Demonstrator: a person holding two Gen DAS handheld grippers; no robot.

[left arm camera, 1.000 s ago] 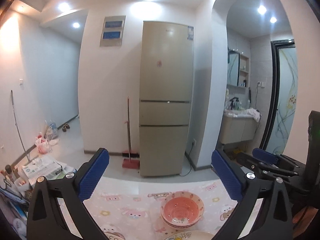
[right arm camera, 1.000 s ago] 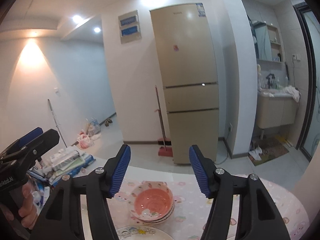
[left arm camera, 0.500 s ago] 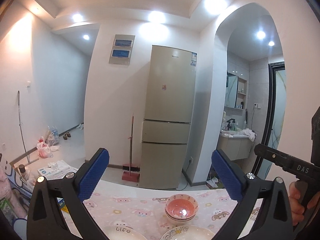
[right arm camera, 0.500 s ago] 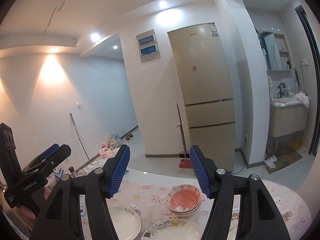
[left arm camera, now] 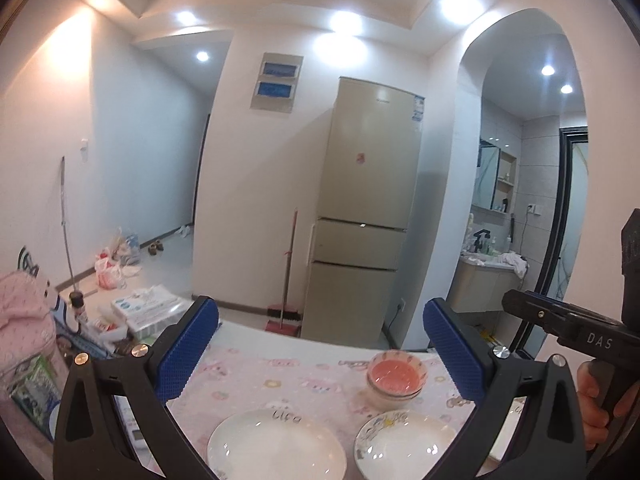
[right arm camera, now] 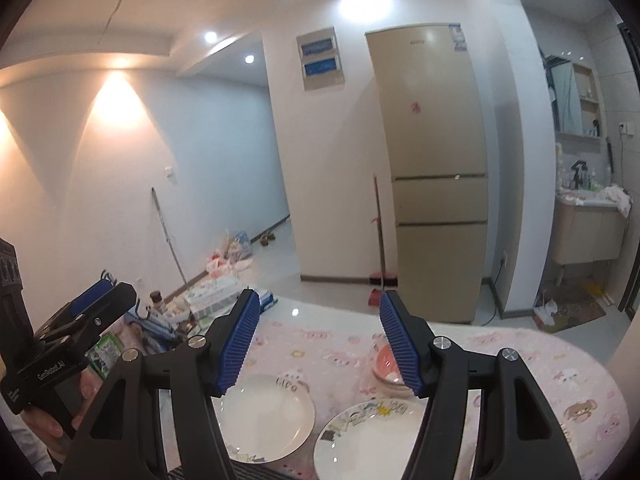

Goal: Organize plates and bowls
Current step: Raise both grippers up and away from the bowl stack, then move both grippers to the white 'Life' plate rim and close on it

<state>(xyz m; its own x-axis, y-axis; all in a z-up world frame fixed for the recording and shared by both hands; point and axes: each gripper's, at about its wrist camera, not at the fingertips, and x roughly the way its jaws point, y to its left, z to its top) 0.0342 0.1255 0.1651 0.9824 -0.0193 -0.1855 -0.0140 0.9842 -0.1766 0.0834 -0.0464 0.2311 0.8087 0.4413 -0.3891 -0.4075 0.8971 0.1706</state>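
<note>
Two plates (left arm camera: 276,446) (left arm camera: 406,444) — one stack of pink bowls (left arm camera: 396,376).

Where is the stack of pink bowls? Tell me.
The pink bowls sit on the table, toward its far edge, behind the right-hand white plate, in front of the fridge.
</note>
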